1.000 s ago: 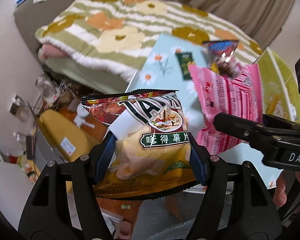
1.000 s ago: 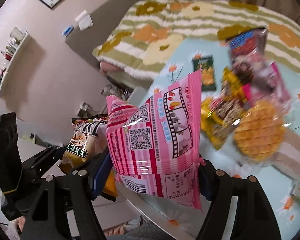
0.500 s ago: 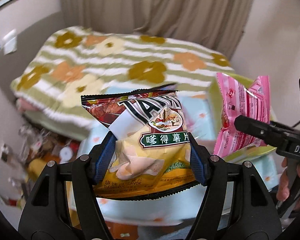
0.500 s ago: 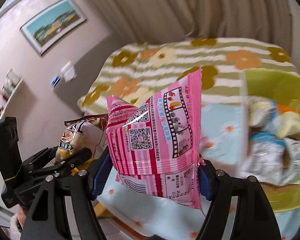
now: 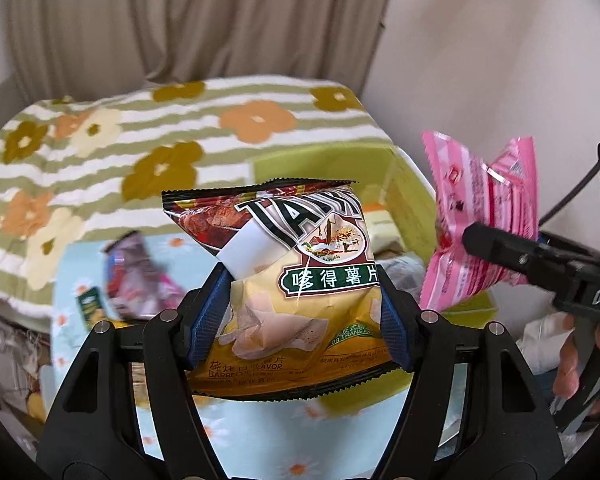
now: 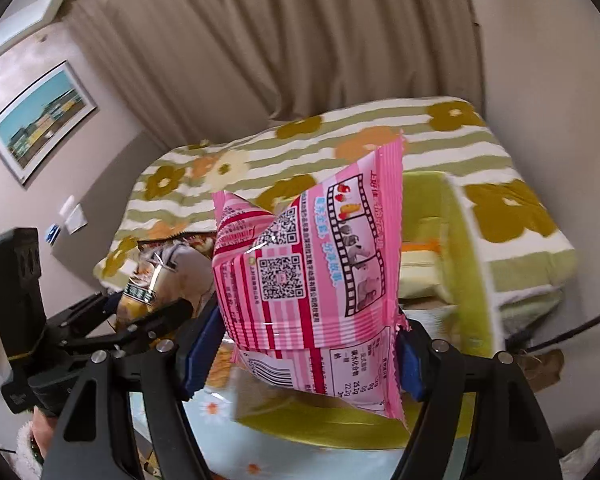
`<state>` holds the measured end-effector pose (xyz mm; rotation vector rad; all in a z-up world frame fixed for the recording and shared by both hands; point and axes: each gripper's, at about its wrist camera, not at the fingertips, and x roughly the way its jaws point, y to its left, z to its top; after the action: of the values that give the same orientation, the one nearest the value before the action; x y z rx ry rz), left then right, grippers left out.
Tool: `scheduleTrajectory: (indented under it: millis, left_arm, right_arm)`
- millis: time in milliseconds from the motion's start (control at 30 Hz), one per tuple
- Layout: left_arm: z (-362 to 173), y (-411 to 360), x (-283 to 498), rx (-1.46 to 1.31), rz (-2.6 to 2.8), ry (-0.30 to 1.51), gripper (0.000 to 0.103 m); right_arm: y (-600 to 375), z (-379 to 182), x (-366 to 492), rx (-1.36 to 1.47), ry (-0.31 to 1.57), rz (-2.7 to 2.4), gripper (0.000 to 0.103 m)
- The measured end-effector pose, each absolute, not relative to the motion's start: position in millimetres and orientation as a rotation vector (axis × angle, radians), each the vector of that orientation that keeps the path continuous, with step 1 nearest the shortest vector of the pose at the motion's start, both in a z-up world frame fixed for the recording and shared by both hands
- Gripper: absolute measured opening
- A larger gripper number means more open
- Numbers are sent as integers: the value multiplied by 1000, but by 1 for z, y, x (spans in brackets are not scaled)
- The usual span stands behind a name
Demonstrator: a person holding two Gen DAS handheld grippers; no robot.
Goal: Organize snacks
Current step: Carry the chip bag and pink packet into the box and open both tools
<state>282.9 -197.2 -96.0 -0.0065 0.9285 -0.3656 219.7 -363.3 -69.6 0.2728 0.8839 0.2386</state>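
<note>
Two tools are each closed on a snack: the left tool [image 5: 304, 312] grips a chip bag [image 5: 296, 300] by its sides, and the right tool [image 6: 308, 344] grips a pink bag [image 6: 312, 276] the same way. Both bags hang in the air above the surface [image 5: 236, 440], near a green box [image 6: 466, 248] that holds other snacks.

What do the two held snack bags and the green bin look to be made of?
Chip bag: glossy printed plastic film, with crinkles and a serrated seam. Pink snack bag: the same kind of film, with glare streaks. Green bin: matte and stiff-walled, possibly fabric or plastic; too blurred to tell.
</note>
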Motion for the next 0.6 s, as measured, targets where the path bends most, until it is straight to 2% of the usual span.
scheduleTrajectory:
  millis: [267, 367, 400, 433, 600]
  left_arm:
    - [-144, -258, 293, 75, -446, 1057, 68]
    - [-154, -271, 292, 133, -454, 1073, 79]
    - [-157, -272, 292, 141, -463, 1081, 90]
    - [-156, -273, 290, 141, -469, 1080, 97]
    - [-145, -258, 281, 169, -420, 1037, 100]
  right_arm:
    - [-407, -89, 219, 361, 933, 172, 70]
    - [-414, -93, 215, 384, 943, 157, 70]
    - [-414, -94, 215, 391, 946, 155, 70]
    - [-415, -95, 215, 396, 949, 154, 70]
    - [-412, -98, 210, 383, 969, 147, 70]
